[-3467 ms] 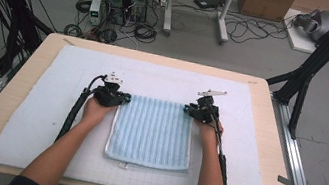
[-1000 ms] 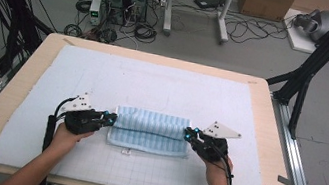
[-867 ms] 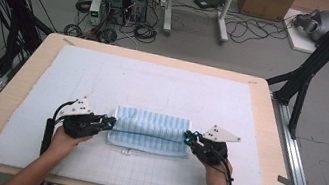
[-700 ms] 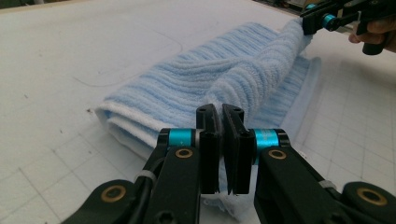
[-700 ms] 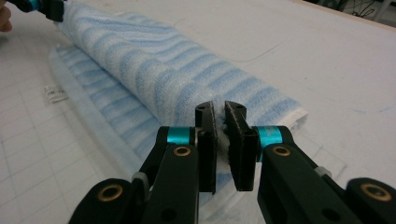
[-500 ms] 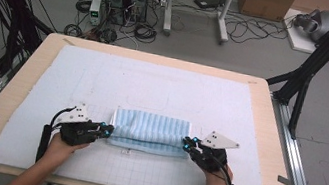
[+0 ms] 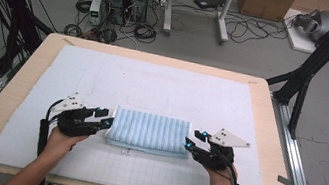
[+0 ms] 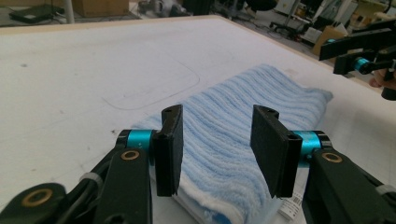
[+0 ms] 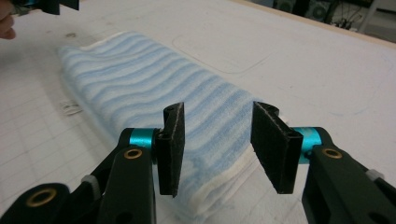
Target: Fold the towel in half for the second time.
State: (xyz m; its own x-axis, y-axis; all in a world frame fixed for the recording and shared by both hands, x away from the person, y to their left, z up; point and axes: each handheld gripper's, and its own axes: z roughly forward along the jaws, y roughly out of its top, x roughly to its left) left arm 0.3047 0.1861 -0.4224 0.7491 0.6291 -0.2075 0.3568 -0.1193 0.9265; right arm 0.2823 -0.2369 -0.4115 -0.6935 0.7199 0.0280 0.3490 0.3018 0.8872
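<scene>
Both jaws just opened: left gripper [image 7: 107, 122] and right gripper [image 7: 188, 144] have released the blue towel [image 7: 150, 131]. It lies folded in half on the worktop's white mat [image 7: 168, 85], between them. Fold done; next fold or retreat.

One folded blue-and-white striped terry towel [image 7: 150, 131] is counted at the lower centre of the high view. Two black two-jaw grippers are counted: the left gripper [image 7: 108, 118] and the right gripper [image 7: 190, 141]. One white padded mat [image 7: 163, 85] is counted on one wooden table [image 7: 269, 120].
</scene>
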